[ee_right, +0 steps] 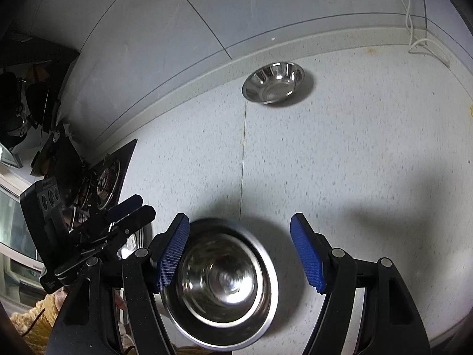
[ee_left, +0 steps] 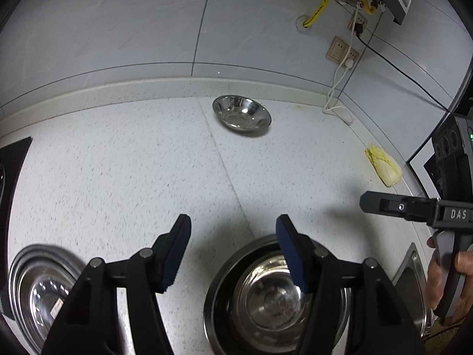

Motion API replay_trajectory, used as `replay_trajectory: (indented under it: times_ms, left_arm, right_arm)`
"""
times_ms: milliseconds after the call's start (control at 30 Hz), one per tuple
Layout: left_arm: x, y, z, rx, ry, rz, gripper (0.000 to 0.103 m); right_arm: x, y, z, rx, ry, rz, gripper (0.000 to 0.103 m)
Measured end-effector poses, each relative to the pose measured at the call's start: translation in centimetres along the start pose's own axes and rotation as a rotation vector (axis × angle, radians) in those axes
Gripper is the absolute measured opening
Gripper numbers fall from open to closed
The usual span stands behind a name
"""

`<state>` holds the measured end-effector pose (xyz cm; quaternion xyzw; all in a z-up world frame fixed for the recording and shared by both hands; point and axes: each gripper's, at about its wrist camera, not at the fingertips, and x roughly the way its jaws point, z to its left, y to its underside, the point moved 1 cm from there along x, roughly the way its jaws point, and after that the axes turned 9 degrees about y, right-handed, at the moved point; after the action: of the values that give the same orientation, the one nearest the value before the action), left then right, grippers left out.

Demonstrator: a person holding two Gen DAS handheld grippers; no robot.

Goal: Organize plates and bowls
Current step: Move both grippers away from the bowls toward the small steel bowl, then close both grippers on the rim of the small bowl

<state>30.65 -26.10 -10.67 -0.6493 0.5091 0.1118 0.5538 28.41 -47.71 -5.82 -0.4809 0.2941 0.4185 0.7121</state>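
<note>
A steel bowl (ee_left: 241,113) stands alone near the back wall; it also shows in the right wrist view (ee_right: 273,86). A nested stack of steel bowls (ee_left: 266,298) sits at the counter's front, also in the right wrist view (ee_right: 221,284). Steel plates (ee_left: 38,290) lie at the front left. My left gripper (ee_left: 233,251) is open and empty above the counter, its right finger over the stack's rim. My right gripper (ee_right: 239,251) is open and empty above the stack. It shows from the side in the left wrist view (ee_left: 384,204).
A cabbage piece (ee_left: 384,165) lies at the right by the wall. A white cable (ee_left: 337,100) hangs from wall sockets (ee_left: 343,51). A gas stove (ee_right: 100,177) sits at the left. A sink edge (ee_left: 411,269) is at the right front.
</note>
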Motion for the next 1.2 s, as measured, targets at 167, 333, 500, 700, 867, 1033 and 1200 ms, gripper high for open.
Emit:
replay_trajectory:
  times_ms: [167,333,500,700,867,1033,1200]
  left_arm:
    - [2.0,-3.0,0.6,-0.026,0.003,0.011,0.058]
    - [5.2,-7.9,2.9,-0.113,0.004,0.016,0.058]
    - [9.8,-12.6,4.5,-0.146,-0.023,0.022,0.058]
    - [17.1,-16.1,8.0,-0.317,0.025,0.093,0.058]
    - [20.4,-17.1,9.5,-0.361,0.027,0.106,0.056]
    - [22.6,-17.8,10.2,-0.378,0.057,0.130,0.054]
    - [24.0,-18.2,10.1,-0.380,0.071,0.152,0.034]
  right_arm:
    - [0.9,-2.9,-0.4,0.004,-0.011,-0.011,0.066]
    - [2.3,-7.1,-1.0,0.002,0.016,-0.039,0.066]
    - [5.0,-11.6,-2.3,0.043,0.020,-0.038,0.066]
    - [10.4,-16.4,-4.6,0.121,0.044,-0.007,0.066]
    - [14.7,-17.8,-5.5,0.142,0.057,0.041,0.066]
    - [17.4,-18.6,-6.3,0.142,0.073,0.068,0.047]
    - [18.4,-19.0,-6.3,0.142,0.082,0.070,0.031]
